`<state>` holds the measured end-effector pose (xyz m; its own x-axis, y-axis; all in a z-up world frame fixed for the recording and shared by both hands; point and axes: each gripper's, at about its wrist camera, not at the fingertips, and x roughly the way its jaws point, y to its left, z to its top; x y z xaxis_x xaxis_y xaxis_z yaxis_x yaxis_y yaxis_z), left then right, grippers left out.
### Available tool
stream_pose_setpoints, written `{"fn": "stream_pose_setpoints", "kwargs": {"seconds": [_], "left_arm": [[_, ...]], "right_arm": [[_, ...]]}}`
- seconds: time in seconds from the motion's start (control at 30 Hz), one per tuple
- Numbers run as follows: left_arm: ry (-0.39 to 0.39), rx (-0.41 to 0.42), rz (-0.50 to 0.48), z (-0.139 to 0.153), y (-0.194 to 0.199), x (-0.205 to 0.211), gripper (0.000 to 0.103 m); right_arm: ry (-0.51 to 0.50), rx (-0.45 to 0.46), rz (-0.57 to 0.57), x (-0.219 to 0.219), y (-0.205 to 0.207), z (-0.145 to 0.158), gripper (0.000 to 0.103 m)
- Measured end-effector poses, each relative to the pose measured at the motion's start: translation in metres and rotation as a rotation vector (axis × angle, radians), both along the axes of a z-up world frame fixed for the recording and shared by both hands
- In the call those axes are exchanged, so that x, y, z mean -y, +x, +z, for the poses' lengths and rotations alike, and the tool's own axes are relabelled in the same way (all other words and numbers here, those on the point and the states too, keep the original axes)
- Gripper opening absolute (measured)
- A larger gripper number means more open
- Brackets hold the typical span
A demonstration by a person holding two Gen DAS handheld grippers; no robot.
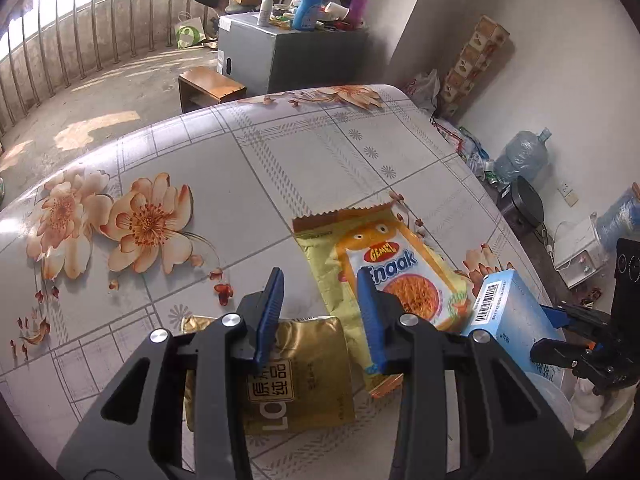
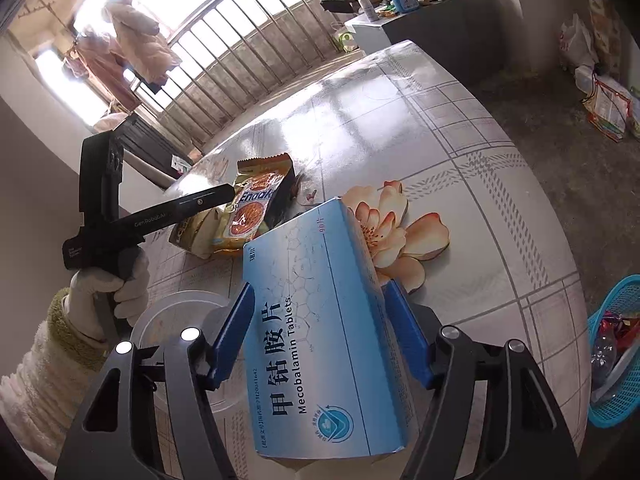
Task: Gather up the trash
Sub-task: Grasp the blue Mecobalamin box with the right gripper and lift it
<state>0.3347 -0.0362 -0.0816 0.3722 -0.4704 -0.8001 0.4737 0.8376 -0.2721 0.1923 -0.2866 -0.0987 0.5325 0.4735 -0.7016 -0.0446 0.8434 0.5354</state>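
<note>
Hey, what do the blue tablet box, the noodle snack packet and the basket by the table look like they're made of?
Blue tablet box: likely thin coated cardboard, going by its crisp folded edges, printed faces and soft sheen.
Noodle snack packet: probably metallised plastic film; it's crinkled, shiny gold, with a zigzag-cut top.
Basket: looks like moulded plastic, a uniform turquoise open lattice.

sunlit concrete floor (image 1: 120, 92), barred railing (image 1: 80, 40), white wall (image 1: 560, 92), floral-clothed table (image 1: 240, 168)

My left gripper's black arms (image 1: 320, 380) cover the gold foil pouch's (image 1: 316, 360) label, turquoise mesh basket (image 2: 616, 360) clipped at my right edge
</note>
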Motion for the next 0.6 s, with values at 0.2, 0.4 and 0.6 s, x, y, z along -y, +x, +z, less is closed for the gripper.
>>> {"fn": "stream_pose_setpoints", "kwargs": {"seconds": [0.2,0.4,0.6], "left_arm": [[0.016,-0.022,-0.099,-0.001,-0.037,0.024,0.031],[0.011,-0.046,-0.144,-0.002,-0.08,0.03,0.028],[-0.044,-0.09,-0.132,-0.002,-0.112,0.013,0.027]], "right_arm": [[0.024,-0.01,0.035,-0.008,-0.009,-0.003,0.051],[0.031,-0.023,0.039,-0.012,-0.031,-0.005,0.05],[0.045,-0.03,0.021,-0.019,-0.055,-0.007,0.05]]}}
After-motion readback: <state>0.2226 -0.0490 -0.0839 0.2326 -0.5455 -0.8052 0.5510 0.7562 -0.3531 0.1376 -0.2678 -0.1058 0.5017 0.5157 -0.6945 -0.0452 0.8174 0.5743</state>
